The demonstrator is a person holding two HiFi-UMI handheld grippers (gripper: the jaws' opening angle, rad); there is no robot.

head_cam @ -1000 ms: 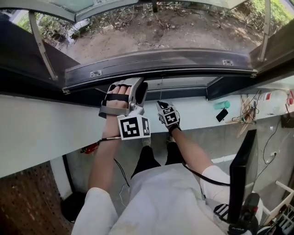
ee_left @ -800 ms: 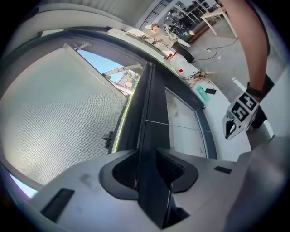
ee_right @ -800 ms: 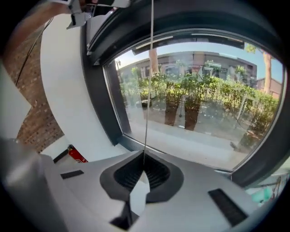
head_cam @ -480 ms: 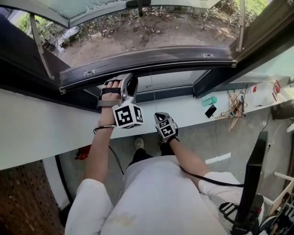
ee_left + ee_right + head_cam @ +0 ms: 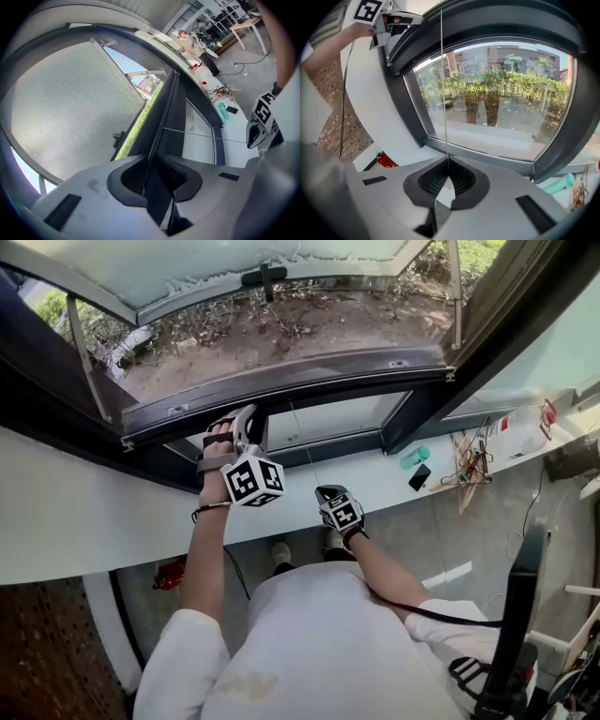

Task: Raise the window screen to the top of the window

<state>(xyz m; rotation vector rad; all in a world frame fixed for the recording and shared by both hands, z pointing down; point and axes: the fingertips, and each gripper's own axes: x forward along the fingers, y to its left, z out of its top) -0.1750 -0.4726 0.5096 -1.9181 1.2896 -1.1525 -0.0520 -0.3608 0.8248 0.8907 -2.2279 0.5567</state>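
The window screen's dark bottom bar [image 5: 328, 371] runs across the window opening, with its grey mesh [image 5: 70, 103] above it. My left gripper [image 5: 246, 418] reaches up to that bar. Its jaws have just been closing, and the bar [image 5: 168, 112] sits between the pads of the left gripper [image 5: 157, 176], pressed from both sides. A thin pull cord [image 5: 305, 446] hangs from the bar down to my right gripper [image 5: 328, 491]. In the right gripper view the cord [image 5: 443, 84] ends in the right gripper [image 5: 448, 173], whose jaws are shut on it.
A white sill [image 5: 94, 512] lies under the window, with a turquoise object [image 5: 414, 457], a black phone [image 5: 419, 477] and wooden sticks [image 5: 469, 465] at its right end. A fixed glass pane [image 5: 497, 103] sits below the bar. A black stand [image 5: 516, 615] rises at the right.
The left gripper has rolled and its jaws have narrowed onto the bar. The right gripper has drawn back from the window toward the person, with the cord in it.
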